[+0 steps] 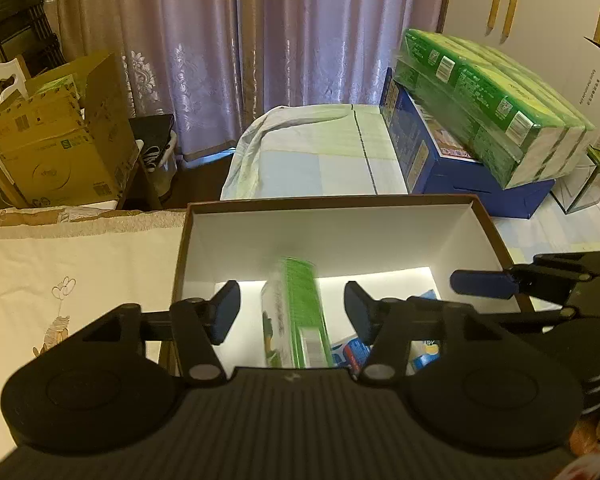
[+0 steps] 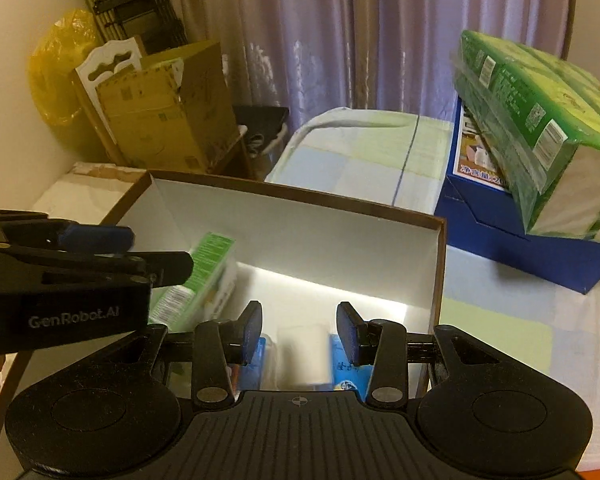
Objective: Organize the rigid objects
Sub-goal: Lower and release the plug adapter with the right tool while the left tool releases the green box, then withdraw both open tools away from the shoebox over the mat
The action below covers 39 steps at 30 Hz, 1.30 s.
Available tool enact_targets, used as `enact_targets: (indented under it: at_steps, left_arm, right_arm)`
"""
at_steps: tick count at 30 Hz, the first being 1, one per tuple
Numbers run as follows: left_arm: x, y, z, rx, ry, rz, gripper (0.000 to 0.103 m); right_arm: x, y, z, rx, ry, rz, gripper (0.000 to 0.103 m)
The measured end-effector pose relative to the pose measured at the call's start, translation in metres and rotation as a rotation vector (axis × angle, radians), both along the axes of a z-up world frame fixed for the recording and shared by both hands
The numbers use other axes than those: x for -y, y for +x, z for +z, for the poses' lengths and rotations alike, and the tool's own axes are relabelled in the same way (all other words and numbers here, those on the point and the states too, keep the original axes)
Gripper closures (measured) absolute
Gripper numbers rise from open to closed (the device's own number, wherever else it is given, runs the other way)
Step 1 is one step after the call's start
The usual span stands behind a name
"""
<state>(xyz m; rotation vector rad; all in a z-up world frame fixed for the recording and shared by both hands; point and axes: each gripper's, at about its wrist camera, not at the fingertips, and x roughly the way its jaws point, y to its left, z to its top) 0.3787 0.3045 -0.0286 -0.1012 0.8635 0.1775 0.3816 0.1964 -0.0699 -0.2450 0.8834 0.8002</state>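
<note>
Both the left gripper [image 1: 292, 312] and right gripper [image 2: 298, 330] gape wide, holding nothing, over the brown box [image 1: 328, 201]; a green packet [image 1: 298, 312] lies inside, a blue carton [image 1: 428, 160] behind.

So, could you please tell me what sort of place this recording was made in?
Most likely a lived-in bedroom or spare room at home: floor-length curtains, a patchwork bedsheet and stacked cardboard boxes used for storage.

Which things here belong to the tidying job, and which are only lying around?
Job: open box, green carton, blue packets, white item, left claw, right claw.

Lying about: tissue pack, blue crate, cardboard boxes, curtain.
</note>
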Motion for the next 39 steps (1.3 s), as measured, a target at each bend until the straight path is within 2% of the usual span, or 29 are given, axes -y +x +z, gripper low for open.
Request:
enact_targets:
  at_steps: [7, 9, 17, 23, 28, 30, 33, 39]
  left_arm:
    - [-0.003, -0.014, -0.001, -0.011, -0.006, -0.016, 0.046]
    - [-0.003, -0.018, -0.001, -0.011, -0.008, -0.019, 0.042]
    - [0.002, -0.029, 0.004, -0.001, 0.003, -0.043, 0.042]
    - [0.013, -0.046, 0.014, 0.036, 0.050, -0.066, 0.040]
    - [0.023, -0.073, 0.027, 0.085, 0.067, -0.079, 0.033]
    - [0.027, -0.086, 0.032, 0.109, 0.072, -0.069, 0.027]
    - [0.034, -0.108, 0.040, 0.143, 0.084, -0.059, 0.023]
    - [0.056, -0.153, 0.056, 0.185, 0.071, -0.062, 0.023]
  right_arm:
    - [0.011, -0.005, 0.002, -0.027, 0.017, -0.019, 0.063]
    - [0.015, -0.009, 0.002, -0.026, 0.016, -0.021, 0.063]
    - [0.027, -0.019, 0.004, -0.026, 0.021, -0.036, 0.061]
    - [0.038, -0.032, 0.014, -0.016, 0.048, -0.041, 0.060]
    - [0.052, -0.043, 0.025, -0.009, 0.078, -0.053, 0.059]
    - [0.058, -0.050, 0.030, -0.004, 0.094, -0.055, 0.059]
    - [0.072, -0.062, 0.039, -0.003, 0.128, -0.054, 0.057]
    - [0.104, -0.091, 0.053, 0.011, 0.188, -0.045, 0.052]
